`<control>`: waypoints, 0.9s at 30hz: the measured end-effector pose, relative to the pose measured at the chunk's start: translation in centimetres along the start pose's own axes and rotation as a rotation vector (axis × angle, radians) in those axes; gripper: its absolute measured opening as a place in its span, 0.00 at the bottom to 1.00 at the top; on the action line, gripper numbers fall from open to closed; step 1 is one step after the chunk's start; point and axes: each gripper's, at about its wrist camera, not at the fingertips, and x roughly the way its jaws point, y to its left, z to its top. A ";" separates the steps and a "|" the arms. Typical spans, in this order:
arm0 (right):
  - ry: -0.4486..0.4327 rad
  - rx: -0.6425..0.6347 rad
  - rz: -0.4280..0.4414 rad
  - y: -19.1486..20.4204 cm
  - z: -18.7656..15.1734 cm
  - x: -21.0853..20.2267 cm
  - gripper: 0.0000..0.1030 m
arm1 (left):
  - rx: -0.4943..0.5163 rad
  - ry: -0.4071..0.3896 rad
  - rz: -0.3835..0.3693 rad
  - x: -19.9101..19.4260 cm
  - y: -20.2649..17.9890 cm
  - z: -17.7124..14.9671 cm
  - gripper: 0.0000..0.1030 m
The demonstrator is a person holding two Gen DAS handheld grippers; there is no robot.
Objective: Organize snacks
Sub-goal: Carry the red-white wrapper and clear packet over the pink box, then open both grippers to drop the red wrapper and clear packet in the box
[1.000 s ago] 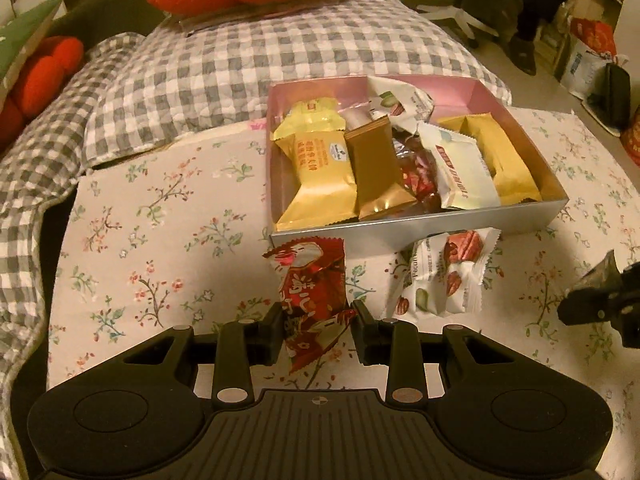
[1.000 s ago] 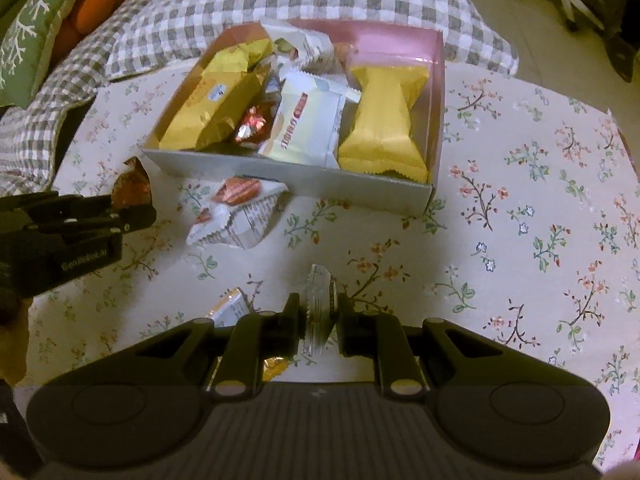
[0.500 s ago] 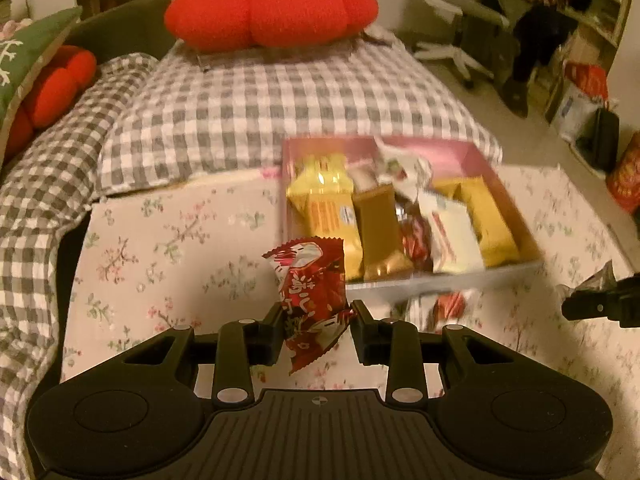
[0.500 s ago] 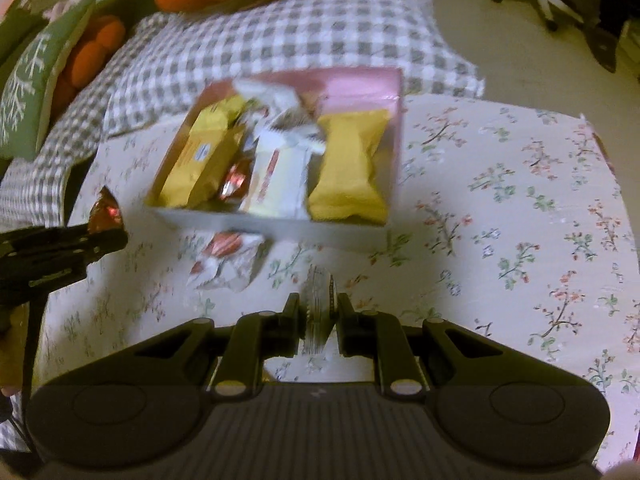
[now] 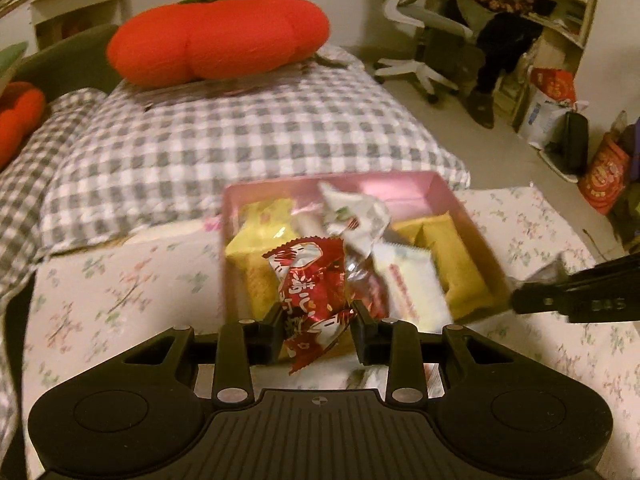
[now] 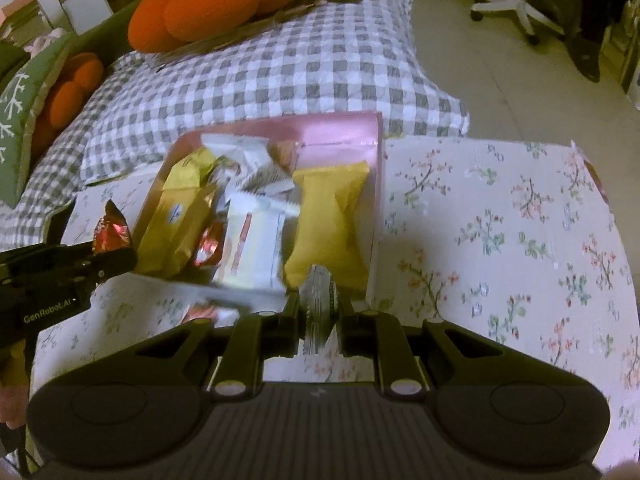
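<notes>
left wrist view is showing the left gripper [image 5: 316, 330] clamping a red packet [image 5: 312, 284], crinkled foil with white print, and holding it up in front of the near left part of the pink box [image 5: 400, 184], which is sitting on the floral cloth [image 5: 120, 288] beside the checked quilt [image 5: 240, 132]. the box is already looking fairly full: two yellow packs [image 5: 260, 248] at the left, small red foil sweets [image 5: 372, 292] in the middle, a white bar [image 5: 412, 284] beside them, a crumpled white wrapper [image 5: 356, 216] lying on top toward the back, and another yellow pack [image 5: 452, 260] at the right. a pale packet [image 5: 376, 378] is peeking out on the cloth just below the box's near wall, blurred and partly hidden by the gripper. at the right edge the right gripper [image 5: 520, 304] is reaching in with something silvery at its tip. right wrist view is confirming this: the right gripper [image 6: 318, 316] is pinching a thin silvery wrapper [image 6: 318, 296] edge-on, jaws fully closed on it, hovering at the box's near right corner over the yellow pack there. judging from this, most of the sorting is looking done; the two held snacks are waiting to be dropped in, and the pale packet [image 6: 204, 314] on the cloth is looking like the last one left outside.
</notes>
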 end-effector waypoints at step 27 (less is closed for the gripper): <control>-0.162 0.033 0.008 1.4 6.6 5.4 0.28 | 0.066 -0.032 0.023 5.3 0.6 4.1 0.53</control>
